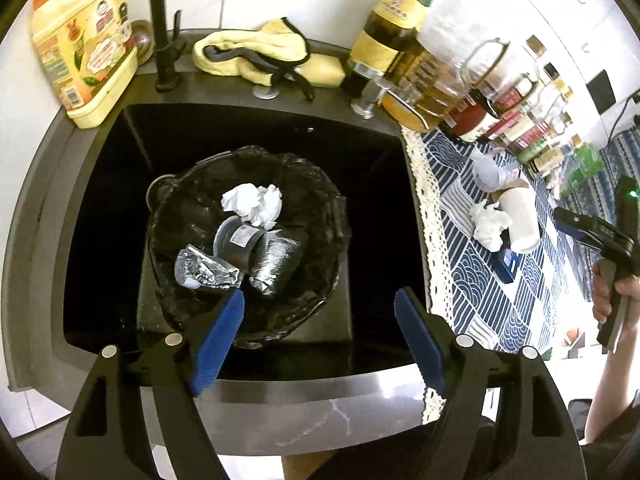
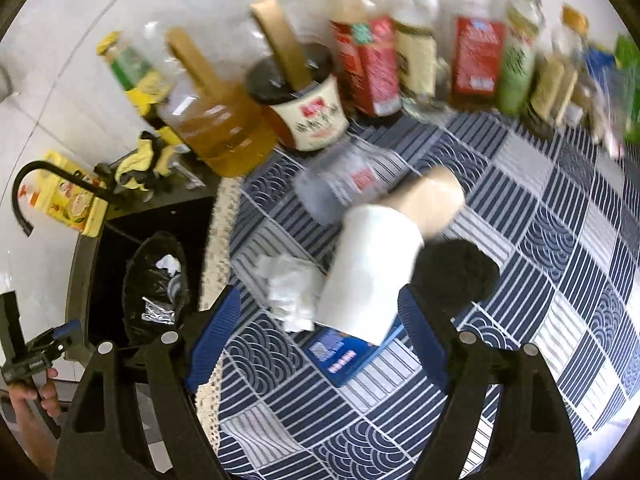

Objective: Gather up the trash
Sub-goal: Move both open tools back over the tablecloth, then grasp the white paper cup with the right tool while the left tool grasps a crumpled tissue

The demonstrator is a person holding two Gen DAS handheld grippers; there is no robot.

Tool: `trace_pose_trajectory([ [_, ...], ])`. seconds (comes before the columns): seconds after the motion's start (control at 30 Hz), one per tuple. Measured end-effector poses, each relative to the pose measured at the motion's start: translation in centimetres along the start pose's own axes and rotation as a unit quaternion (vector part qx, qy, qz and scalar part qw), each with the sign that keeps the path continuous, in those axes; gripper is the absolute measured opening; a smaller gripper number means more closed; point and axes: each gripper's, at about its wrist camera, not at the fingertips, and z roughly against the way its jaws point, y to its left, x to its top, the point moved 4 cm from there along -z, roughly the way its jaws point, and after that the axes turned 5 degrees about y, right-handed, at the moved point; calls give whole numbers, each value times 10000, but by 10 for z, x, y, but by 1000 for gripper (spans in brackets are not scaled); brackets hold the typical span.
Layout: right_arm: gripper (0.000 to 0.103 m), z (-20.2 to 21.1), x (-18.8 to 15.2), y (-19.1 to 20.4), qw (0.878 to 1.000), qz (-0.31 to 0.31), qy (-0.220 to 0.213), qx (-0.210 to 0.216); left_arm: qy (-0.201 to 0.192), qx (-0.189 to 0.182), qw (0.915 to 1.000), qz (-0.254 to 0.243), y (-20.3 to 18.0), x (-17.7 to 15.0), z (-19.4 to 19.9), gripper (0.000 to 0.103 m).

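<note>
A black-lined trash bin (image 1: 320,216) stands in the dark sink (image 1: 380,152). It holds crumpled white paper (image 1: 254,202), a dark cup (image 1: 238,242) and foil wrappers (image 1: 204,272). My left gripper (image 1: 320,336) is open and empty above the bin's near rim. On the patterned cloth lie a white paper cup (image 2: 372,272), crumpled tissue (image 2: 292,292), a blue card (image 2: 344,354), a black lid (image 2: 460,268), a beige cup (image 2: 432,200) and a clear plastic bottle (image 2: 344,180). My right gripper (image 2: 320,336) is open around the white cup's near end.
Oil and sauce bottles (image 2: 360,60) line the back of the counter. A black faucet (image 1: 160,28), a yellow cloth (image 1: 256,50) and a yellow detergent jug (image 1: 84,48) sit behind the sink. The bin also shows in the right wrist view (image 2: 138,280).
</note>
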Motion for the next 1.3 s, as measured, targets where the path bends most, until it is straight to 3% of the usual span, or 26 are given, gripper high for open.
trace_pose_trajectory([
  [0.23,80,-33,8,-26,9974,-467,511,212,46,38,10000,-59,-11,-7,0,76],
  [0.43,80,-58,16,-37,9919,-825,867,435,-15,82,9998,192,-3,-15,3,76],
  [0.6,68,-71,18,-38,9884,-941,1047,565,49,98,9995,297,-1,-20,0,76],
  [1.0,65,-51,11,-40,9850,-1014,1061,910,209,-21,9995,219,-23,-18,-19,76],
  [1.3,65,-18,-1,-40,9853,-722,953,1222,232,-245,9993,-171,-78,2,-37,76],
])
